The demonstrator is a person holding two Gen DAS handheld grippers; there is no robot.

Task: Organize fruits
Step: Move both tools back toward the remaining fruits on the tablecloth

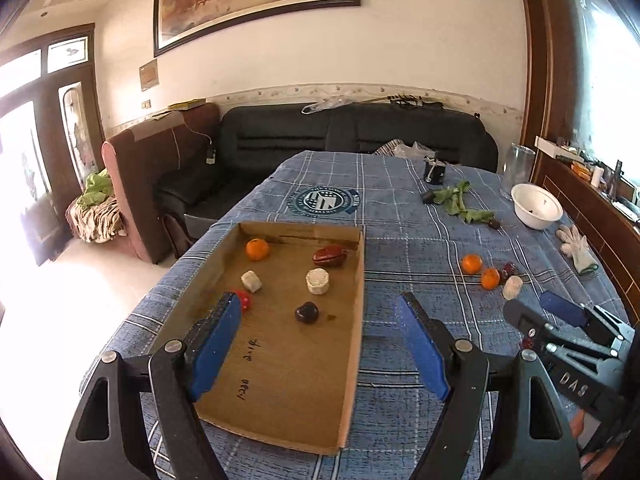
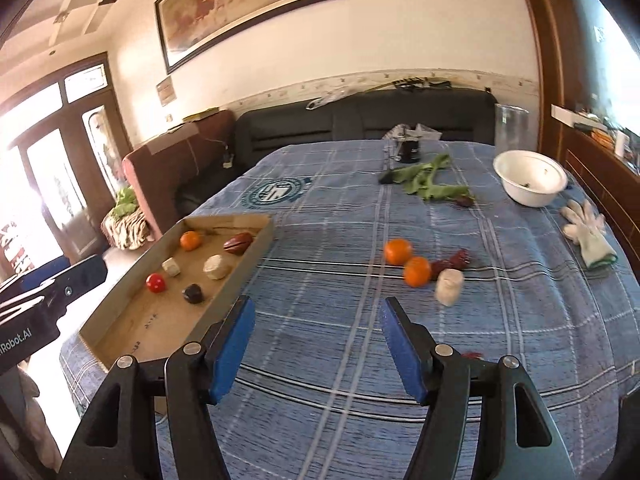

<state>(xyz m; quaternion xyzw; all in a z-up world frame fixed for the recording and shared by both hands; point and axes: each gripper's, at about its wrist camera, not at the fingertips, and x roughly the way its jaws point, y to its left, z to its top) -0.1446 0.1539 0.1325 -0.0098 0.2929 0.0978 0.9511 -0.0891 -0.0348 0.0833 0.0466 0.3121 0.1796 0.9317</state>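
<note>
A shallow cardboard tray lies on the blue plaid cloth. It holds an orange, a red date, two pale chunks, a small red fruit and a dark fruit. On the cloth to the right lie two oranges, red dates and a pale chunk. My left gripper is open and empty over the tray's near half. My right gripper is open and empty, short of the loose fruit.
A white bowl, a clear jar, green leaves, a dark cup and a white glove sit at the far right of the table. A black sofa stands behind. A wooden ledge runs along the right.
</note>
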